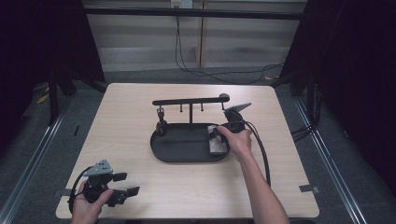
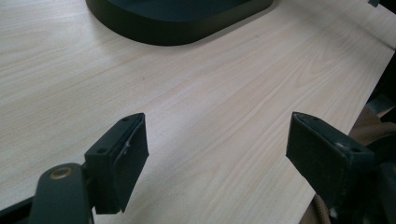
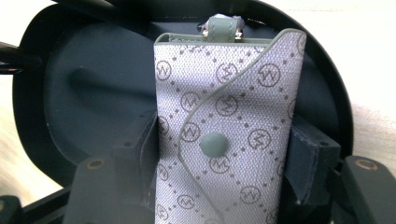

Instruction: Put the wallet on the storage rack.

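Right gripper view: right gripper [image 3: 219, 158] jaws clamp the sides of a grey monogram key pouch [image 3: 224, 126], snap flap, lying at right end of the black tray [image 1: 187, 154], mid-frame in high view. Looks light, soft fabric; grip mid-body edges. Left gripper [image 2: 217, 154] jaws spread wide, empty, over the bench [image 2: 210, 93].

A light wood-grain table [image 1: 140, 107] stands on a grey carpeted floor [image 1: 233, 77]. On the far part of the tabletop a black T-shaped rack [image 1: 190, 100] rises at the tray's back edge, with short pegs under its bar and a small dark item [image 1: 161, 122] hanging at its left end. Black cables [image 1: 187, 65] lie across the floor beyond the table, before a pale panelled wall [image 1: 154, 32].
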`<state>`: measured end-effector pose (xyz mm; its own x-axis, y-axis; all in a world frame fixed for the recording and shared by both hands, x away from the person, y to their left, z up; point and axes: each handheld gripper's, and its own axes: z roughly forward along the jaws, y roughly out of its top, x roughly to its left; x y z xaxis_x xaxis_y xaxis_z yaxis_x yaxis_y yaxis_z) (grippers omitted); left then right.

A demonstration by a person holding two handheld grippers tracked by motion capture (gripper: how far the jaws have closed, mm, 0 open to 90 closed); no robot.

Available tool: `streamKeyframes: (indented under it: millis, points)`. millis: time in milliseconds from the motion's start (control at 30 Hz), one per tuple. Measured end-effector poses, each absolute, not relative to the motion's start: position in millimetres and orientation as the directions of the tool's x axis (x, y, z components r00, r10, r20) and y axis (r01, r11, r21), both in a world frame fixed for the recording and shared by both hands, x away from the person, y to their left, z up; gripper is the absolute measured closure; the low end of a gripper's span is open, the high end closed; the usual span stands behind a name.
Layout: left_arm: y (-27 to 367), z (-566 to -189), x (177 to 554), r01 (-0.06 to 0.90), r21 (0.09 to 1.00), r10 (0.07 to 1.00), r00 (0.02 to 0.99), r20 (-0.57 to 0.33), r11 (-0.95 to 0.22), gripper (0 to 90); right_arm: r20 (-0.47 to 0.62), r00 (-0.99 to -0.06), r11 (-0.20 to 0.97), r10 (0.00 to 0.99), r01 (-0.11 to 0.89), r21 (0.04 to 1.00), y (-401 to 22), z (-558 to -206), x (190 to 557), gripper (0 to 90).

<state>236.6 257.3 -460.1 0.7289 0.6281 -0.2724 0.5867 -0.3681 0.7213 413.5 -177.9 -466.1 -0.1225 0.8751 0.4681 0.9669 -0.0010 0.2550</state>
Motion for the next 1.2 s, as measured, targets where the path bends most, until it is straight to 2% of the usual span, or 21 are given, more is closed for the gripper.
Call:
streamKeyframes:
  millis: [700, 1067, 1200]
  points:
    - [257.5, -460.2, 236.5, 0.586, 0.723, 0.628, 0.729, -0.272, -0.367, 20.7, 0.454, -0.150, 0.017, 0.878, 0.959, 0.284, -172.0, -465.4, 412.2, 27.5]
    - [257.6, -460.3, 237.3, 0.590, 0.722, 0.631, 0.725, -0.276, -0.362, 20.7, 0.448, -0.191, 0.019, 0.873, 0.932, 0.362, -182.2, -450.9, 405.1, 25.5]
    - [259.0, -460.9, 239.3, 0.615, 0.710, 0.638, 0.707, -0.305, -0.343, 20.8, 0.438, -0.225, 0.036, 0.870, 0.916, 0.399, -186.9, -443.6, 399.2, 26.2]
